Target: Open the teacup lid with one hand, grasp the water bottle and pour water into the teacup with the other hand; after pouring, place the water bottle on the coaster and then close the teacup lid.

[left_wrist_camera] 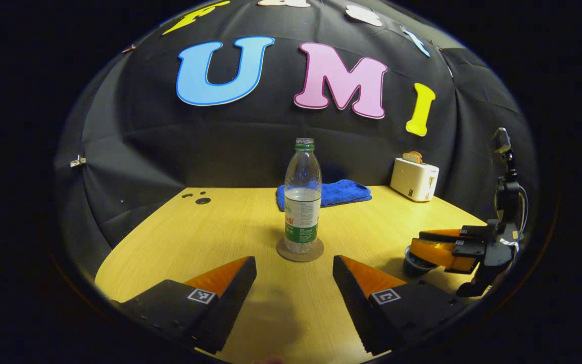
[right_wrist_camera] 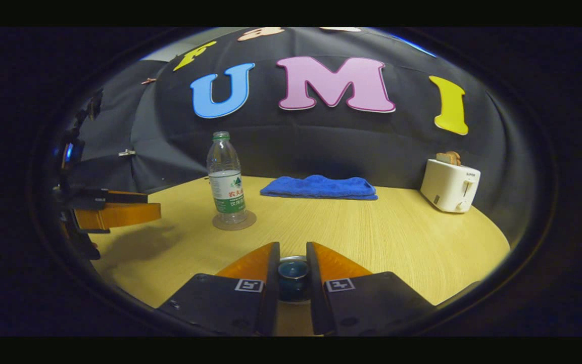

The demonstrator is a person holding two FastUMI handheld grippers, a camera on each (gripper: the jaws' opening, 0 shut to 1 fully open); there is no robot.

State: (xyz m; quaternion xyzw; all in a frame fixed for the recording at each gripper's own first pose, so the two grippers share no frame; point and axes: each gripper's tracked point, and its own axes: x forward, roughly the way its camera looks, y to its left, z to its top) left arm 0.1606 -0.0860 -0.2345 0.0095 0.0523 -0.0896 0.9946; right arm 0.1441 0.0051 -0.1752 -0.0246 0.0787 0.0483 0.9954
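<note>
The lid (right_wrist_camera: 293, 269) sits on the teacup (left_wrist_camera: 415, 261) near the table (right_wrist_camera: 397, 237) edge, clamped by the right gripper (right_wrist_camera: 293, 273). The bottle (left_wrist_camera: 302, 197) rests on its coaster (left_wrist_camera: 299, 250); the left gripper (left_wrist_camera: 295, 270) gapes empty. A crooked release could likely tip the cup.

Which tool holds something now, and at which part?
The right tool grips the teacup lid at its knob. The left tool is open and holds nothing.
</note>
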